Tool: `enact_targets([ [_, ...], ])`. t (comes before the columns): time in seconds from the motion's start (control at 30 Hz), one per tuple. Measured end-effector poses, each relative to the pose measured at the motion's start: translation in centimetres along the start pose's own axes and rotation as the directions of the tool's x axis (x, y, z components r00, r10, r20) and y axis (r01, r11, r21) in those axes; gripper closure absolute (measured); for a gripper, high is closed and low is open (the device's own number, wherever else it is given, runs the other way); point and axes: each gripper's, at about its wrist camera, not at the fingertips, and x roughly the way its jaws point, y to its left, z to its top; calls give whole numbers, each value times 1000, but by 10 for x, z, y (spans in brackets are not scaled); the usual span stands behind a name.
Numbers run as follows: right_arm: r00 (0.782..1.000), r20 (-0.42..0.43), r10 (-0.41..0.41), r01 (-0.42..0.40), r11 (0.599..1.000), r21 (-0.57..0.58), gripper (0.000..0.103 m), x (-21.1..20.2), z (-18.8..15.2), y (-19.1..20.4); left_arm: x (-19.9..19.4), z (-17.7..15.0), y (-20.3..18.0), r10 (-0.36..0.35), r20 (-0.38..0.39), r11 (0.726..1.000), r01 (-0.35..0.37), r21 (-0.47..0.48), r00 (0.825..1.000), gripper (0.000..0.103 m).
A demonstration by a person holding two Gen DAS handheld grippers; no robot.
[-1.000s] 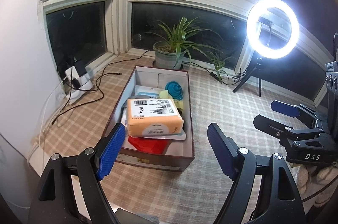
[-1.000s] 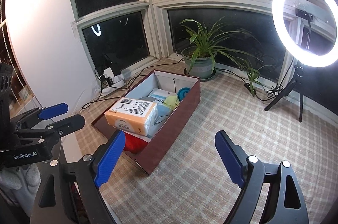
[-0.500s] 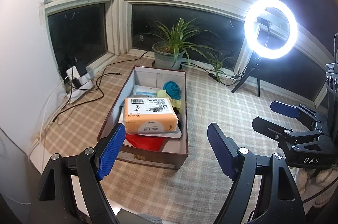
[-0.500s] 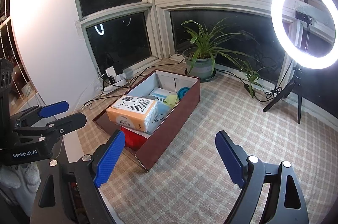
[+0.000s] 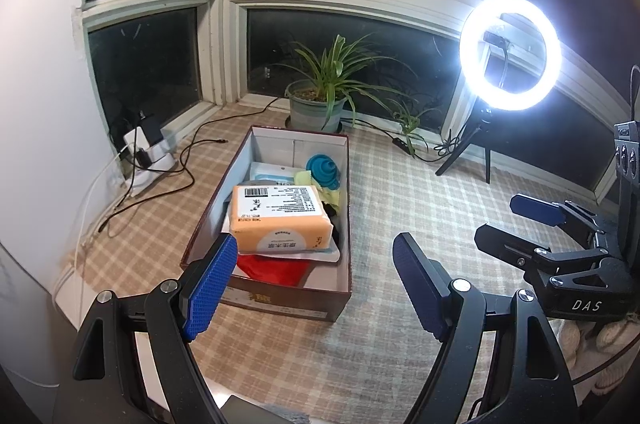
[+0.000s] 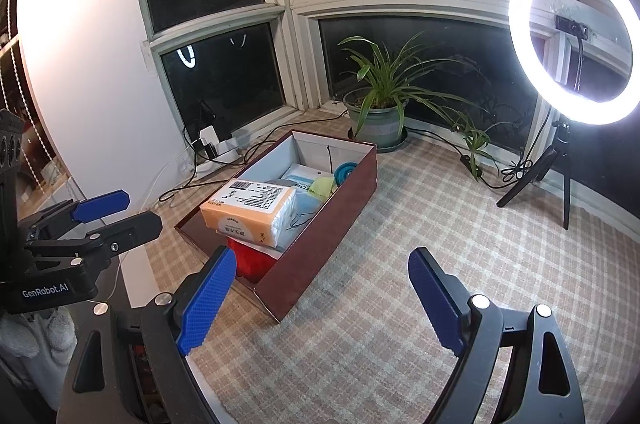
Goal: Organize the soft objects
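Both grippers apart and empty: left gripper [image 5: 316, 284] hangs short of the near end of the box [image 5: 280, 298]; right gripper [image 6: 320, 298] sits over bare checked mat [image 6: 380, 324] beside the box's long right wall; neither touches anything. Soft objects lie piled in the box: orange tissue pack [image 5: 280, 218] on top, resting on a flat white packet [image 5: 320, 256]; red cloth [image 5: 274, 270] beneath at the near end; yellow cloth [image 5: 306, 180] and teal funnel [image 5: 324, 170] toward the far end. Risks, as judged: tissue pack is slick film and squashy, so a shallow pinch may slip or dent it; lifting it could drag the packet along; a low approach could catch the box wall and shove the light box across the mat; loose cables [image 5: 180, 164] lie left of the box, snag hazard if it slides that way.
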Motion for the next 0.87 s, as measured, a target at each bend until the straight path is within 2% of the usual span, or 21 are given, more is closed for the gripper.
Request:
enact_targets([
  [0.87, 1000, -4, -15, 15, 1000, 23, 17, -2, -7, -6, -3, 0, 1, -13, 20, 1000, 13, -5, 1000, 23],
])
